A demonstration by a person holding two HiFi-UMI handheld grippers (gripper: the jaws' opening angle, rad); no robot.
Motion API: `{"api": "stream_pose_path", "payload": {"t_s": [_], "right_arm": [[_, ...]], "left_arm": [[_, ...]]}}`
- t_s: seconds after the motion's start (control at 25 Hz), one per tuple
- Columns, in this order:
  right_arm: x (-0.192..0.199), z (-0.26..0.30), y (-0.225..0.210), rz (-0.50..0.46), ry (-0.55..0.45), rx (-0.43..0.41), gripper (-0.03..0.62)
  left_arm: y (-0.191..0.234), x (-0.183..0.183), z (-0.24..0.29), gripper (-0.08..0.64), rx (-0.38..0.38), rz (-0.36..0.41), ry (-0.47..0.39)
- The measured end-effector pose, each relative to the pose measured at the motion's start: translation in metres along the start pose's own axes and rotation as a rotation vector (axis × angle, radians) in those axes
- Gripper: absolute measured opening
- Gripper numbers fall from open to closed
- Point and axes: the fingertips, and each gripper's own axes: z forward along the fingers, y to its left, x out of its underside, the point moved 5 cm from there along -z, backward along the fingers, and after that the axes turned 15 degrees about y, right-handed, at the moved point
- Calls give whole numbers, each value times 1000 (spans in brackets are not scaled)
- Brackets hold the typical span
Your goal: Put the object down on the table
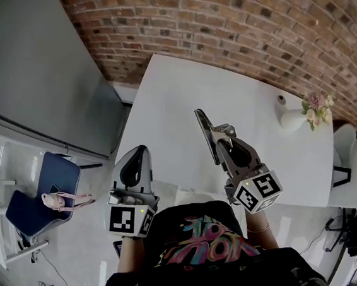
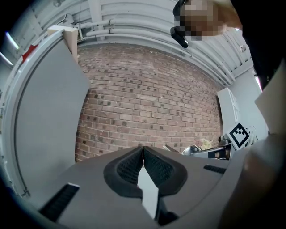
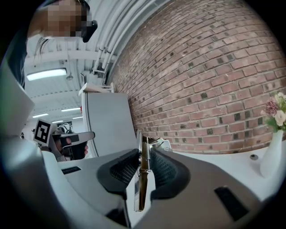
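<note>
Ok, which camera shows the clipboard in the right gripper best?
The head view: the clipboard shows its dark board and metal clip, held on edge by the right gripper over the table. The right gripper view shows only its edge and spring; the left gripper view, a small distant bit.

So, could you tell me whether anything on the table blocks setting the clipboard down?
Nothing visible does: the table beneath the clipboard in the right gripper is bare, and the vase stands well off to the right.
</note>
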Motion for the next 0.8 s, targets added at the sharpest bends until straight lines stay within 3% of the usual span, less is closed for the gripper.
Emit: {"api": "stream_pose_path", "payload": {"t_s": [0.4, 0.8], "right_arm": [[-26, 29, -37, 30, -8, -20, 103], [-35, 51, -28, 59, -3, 41, 103]], "left_arm": [[4, -21, 62, 26, 22, 10, 12], [33, -33, 84, 26, 117, 25, 7]]}}
